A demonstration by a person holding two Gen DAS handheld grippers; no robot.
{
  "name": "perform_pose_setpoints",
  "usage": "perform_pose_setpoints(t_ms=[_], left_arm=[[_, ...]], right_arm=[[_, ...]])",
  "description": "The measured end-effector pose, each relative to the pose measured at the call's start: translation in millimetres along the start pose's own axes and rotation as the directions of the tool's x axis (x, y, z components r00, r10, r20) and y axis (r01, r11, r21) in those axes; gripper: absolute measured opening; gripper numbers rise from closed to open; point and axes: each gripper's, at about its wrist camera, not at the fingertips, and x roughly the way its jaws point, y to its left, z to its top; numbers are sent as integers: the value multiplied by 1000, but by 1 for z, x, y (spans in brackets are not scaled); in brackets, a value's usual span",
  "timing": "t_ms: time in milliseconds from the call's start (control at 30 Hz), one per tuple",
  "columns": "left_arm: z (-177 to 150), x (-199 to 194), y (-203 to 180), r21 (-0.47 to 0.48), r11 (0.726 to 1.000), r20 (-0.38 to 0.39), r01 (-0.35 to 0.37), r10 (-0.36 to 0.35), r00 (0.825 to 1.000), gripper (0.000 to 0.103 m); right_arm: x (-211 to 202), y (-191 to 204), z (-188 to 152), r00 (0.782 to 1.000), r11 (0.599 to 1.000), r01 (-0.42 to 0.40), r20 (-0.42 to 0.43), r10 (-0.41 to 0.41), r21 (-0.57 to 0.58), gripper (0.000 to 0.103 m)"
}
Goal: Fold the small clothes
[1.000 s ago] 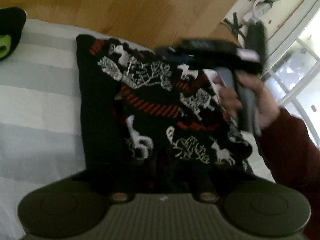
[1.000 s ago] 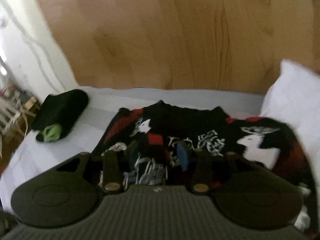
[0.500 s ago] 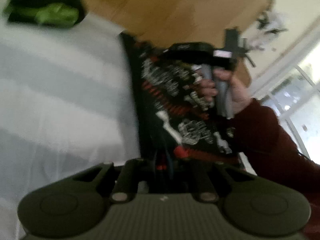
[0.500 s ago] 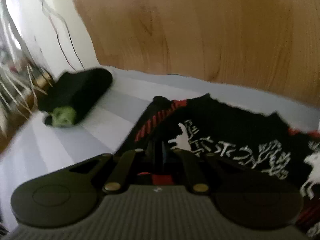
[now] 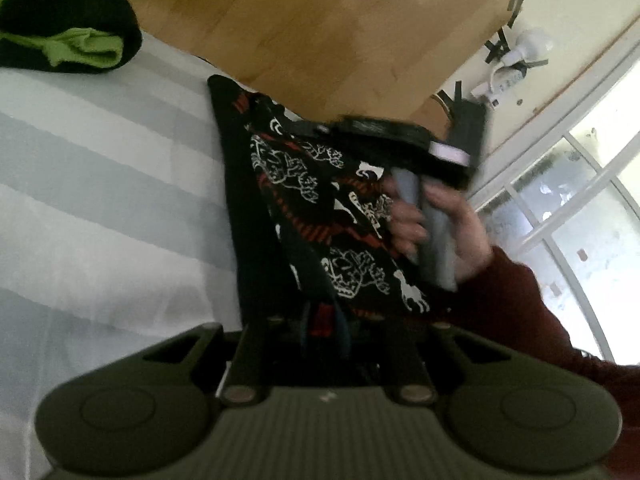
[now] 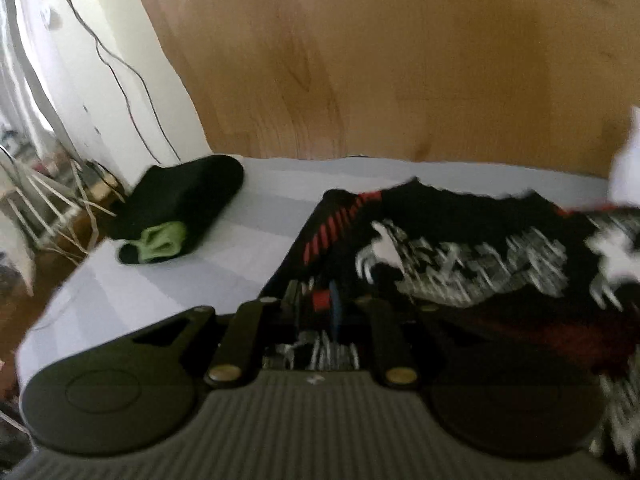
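A black garment with red stripes and white tree and deer prints (image 5: 320, 216) lies on a striped bed sheet (image 5: 100, 184). My left gripper (image 5: 324, 320) is shut on the garment's near edge and lifts it. My right gripper (image 6: 324, 304) is shut on another edge of the same garment (image 6: 460, 256). In the left wrist view the right gripper (image 5: 400, 144) shows beyond the cloth, held by a hand in a dark red sleeve.
A folded black and green garment (image 5: 68, 40) lies at the sheet's far corner, also seen in the right wrist view (image 6: 180, 208). A wooden headboard (image 6: 380, 60) stands behind the bed. A white pillow (image 6: 628, 160) is at the right. Cables and a window are beside the bed.
Both grippers have closed on the garment's edges and carried the cloth leftward over itself. The views have swung, so the folded black and green garment now shows more fully.
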Motion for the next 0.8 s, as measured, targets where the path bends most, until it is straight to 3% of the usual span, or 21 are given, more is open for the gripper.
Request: perform_pose_setpoints(t_ms=[67,167,200,233,300,400,567,667,767,800], left_arm=[[-1,1,2,-2,1000,-6,-21,21,1000,17],[-1,-7,7,-4,1000,1,-24,24,1000,45],[-1,-10,6,-4,1000,10,-25,25,1000,60],[-1,-15,8,2,1000,16,-21,21,1000,68],[-1,-21,4,15,1000,32,-5,5,999,73],[0,-18,0,28,1000,16,2,-3,1000,74],[-3,-9,5,31,995,-5,-97,97,995,74],[-5,-17,20,-14,994,9,-112,112,994,74],[-7,-18,28,-48,996,5,-73,74,997,67],[-7,-15,29,-46,997,-4,-60,60,998,57]], right_arm=[[-21,-6,-19,999,999,-32,-26,33,37,22],[-50,-13,-52,992,990,-87,-84,96,110,28],[-55,-11,-61,988,987,-101,-100,114,127,30],[-60,-11,-71,985,983,-113,-115,130,142,30],[-63,-8,-86,978,977,-128,-140,152,168,31],[-54,3,-97,973,966,-157,-137,187,205,33],[-51,13,-102,976,947,-181,-74,207,266,46],[-56,9,-107,974,940,-190,-69,218,284,46],[-59,9,-113,966,920,-211,-72,248,331,46],[-56,12,-114,962,916,-221,-80,261,336,46]])
